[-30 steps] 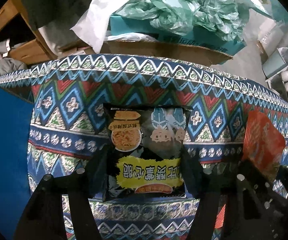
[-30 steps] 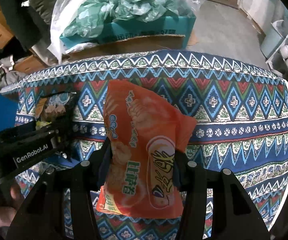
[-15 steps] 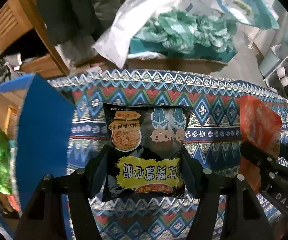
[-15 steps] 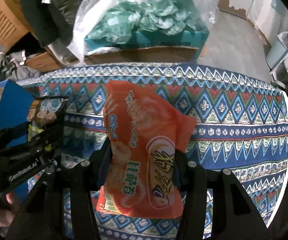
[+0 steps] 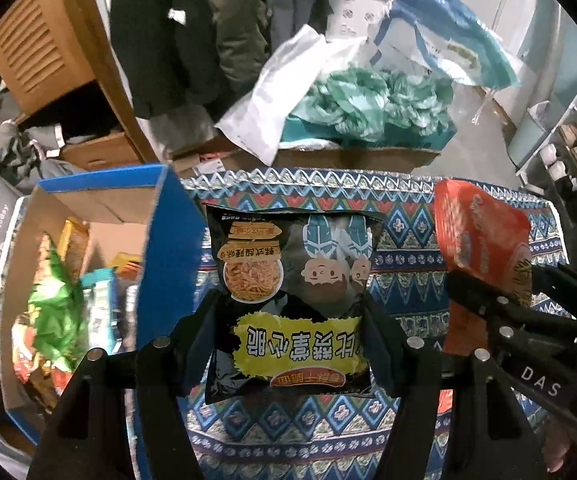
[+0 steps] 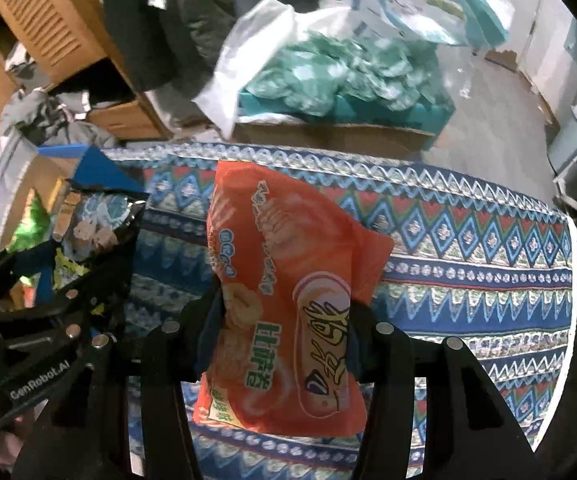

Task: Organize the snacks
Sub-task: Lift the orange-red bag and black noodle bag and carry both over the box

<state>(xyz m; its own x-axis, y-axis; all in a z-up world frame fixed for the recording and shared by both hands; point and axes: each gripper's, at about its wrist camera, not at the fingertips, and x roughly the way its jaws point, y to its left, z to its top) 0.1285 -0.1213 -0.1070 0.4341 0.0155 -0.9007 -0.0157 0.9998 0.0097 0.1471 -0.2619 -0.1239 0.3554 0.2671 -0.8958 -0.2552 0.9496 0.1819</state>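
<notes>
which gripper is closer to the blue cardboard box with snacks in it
Left. The left gripper, holding the black snack bag, is right beside the blue box; the right gripper is farther off.

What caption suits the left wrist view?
Left claw grips a black crinkly snack packet beside a blue cardboard box of snacks.

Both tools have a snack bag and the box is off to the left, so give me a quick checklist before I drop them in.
1. Left tool clamped on the black noodle bag: ok.
2. Right tool clamped on the orange chip bag: ok.
3. Both bags lifted off the patterned cloth: ok.
4. Blue box open at the top: ok.
5. Room left in the box among the snacks already inside: cannot tell, since only part of its inside shows.
6. Tools apart from each other: ok, side by side with a gap.
</notes>
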